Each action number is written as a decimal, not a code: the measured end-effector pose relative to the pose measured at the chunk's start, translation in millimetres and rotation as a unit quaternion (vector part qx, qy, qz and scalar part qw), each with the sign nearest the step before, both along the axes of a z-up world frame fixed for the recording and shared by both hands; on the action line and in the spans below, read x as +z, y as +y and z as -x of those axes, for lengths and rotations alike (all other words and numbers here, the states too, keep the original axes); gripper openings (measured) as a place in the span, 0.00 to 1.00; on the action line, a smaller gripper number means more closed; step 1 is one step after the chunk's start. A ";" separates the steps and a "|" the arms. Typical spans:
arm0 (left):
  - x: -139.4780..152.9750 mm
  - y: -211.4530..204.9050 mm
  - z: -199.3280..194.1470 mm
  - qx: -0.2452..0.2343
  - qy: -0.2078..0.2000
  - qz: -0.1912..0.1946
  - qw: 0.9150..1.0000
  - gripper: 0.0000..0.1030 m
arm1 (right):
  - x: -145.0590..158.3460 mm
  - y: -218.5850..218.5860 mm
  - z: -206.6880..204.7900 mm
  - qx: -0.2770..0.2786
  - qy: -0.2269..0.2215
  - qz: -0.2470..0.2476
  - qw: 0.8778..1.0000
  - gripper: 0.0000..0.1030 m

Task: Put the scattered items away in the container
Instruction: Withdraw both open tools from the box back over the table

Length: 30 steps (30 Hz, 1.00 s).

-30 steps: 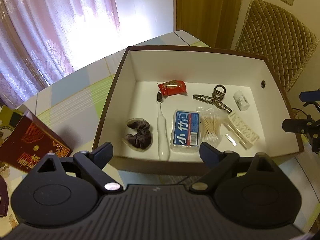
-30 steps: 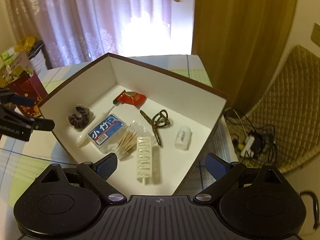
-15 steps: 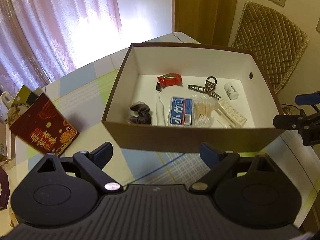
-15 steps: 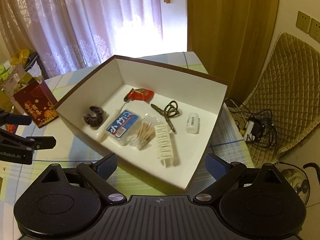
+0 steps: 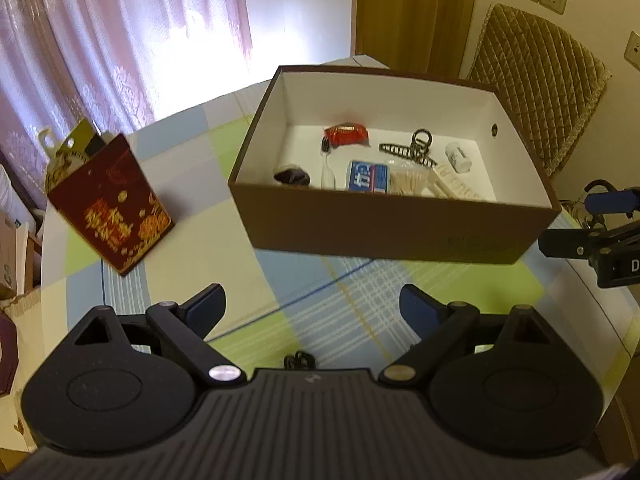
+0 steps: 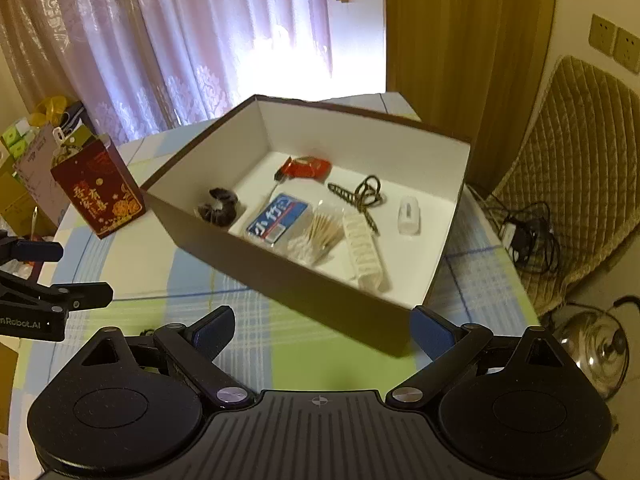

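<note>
I see the table under its checked cloth first, and on it the big brown box, the container for this job, sitting toward the far right side. I judge the tidying finished or close to it: the cloth around the box looks clear of loose items, except for a small dark thing at the lower edge of the left view, too hidden to name. A red gift bag stands left of the box, apart from it.

Both my tools hang back from the box, on its near side. The left gripper has its jaws spread wide with nothing between them; the right gripper is likewise released and empty, so I read this as a pull-away posture.

Inside the box, spread flat on the white floor: a blue packet beside a bundle of cotton swabs, a white comb, a toothbrush, a hair claw, a dark scrunchie, a red wrapper and a small white bottle.
</note>
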<state>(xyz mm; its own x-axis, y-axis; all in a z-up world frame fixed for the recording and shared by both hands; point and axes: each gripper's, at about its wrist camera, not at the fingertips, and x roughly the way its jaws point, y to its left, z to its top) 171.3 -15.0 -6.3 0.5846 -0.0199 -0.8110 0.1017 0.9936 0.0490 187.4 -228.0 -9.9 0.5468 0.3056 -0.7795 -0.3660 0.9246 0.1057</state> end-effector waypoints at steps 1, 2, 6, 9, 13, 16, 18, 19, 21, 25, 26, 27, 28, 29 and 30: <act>-2.1 1.4 3.3 0.001 0.002 0.000 1.000 0.89 | -2.6 0.4 3.3 -0.003 0.002 -0.001 1.000 0.96; -4.5 2.6 6.5 0.002 0.004 0.000 1.000 0.89 | -5.0 -0.1 6.4 -0.005 0.005 -0.002 1.000 0.96; -17.5 7.7 17.7 0.010 0.016 0.001 1.000 0.89 | -18.9 -2.5 22.8 -0.016 0.014 -0.014 1.000 0.96; -29.1 12.0 25.7 0.016 0.025 0.002 1.000 0.89 | -33.4 -3.9 35.2 -0.026 0.026 -0.025 0.999 0.96; -48.8 15.0 35.2 0.023 0.036 -0.003 0.999 0.89 | -52.8 -3.0 48.7 -0.032 0.045 -0.034 0.998 0.96; -64.0 17.2 41.0 0.025 0.046 -0.002 0.999 0.87 | -67.0 1.6 56.0 -0.023 0.055 -0.032 0.998 0.96; -74.4 18.0 43.8 0.025 0.053 -0.004 0.998 0.84 | -75.6 4.8 58.7 -0.016 0.057 -0.031 0.998 0.96; -78.8 18.3 44.9 0.025 0.055 -0.005 0.998 0.81 | -80.1 6.2 59.5 -0.014 0.059 -0.030 0.998 0.96; -86.9 19.4 45.4 0.024 0.064 -0.003 0.998 0.77 | -88.1 8.7 60.4 -0.010 0.063 -0.027 0.998 0.96; -97.1 23.5 44.6 0.028 0.074 0.008 0.997 0.74 | -100.1 16.7 59.6 -0.005 0.067 -0.015 0.998 0.96; -98.3 24.4 43.5 0.027 0.075 0.009 0.997 0.74 | -101.9 19.1 59.3 -0.005 0.068 -0.015 0.998 0.96; -99.7 25.5 42.4 0.026 0.076 0.010 0.997 0.74 | -103.7 21.5 59.2 -0.005 0.068 -0.016 0.998 0.96; -100.8 26.5 41.1 0.026 0.077 0.010 0.997 0.74 | -105.5 25.0 59.2 -0.004 0.068 -0.015 0.998 0.96; -101.6 27.5 39.4 0.026 0.078 0.010 0.997 0.74 | -107.3 28.6 59.4 -0.003 0.067 -0.015 0.998 0.96; -102.5 28.7 37.5 0.026 0.079 0.010 0.997 0.74 | -109.3 32.1 59.1 -0.002 0.068 -0.015 0.998 0.96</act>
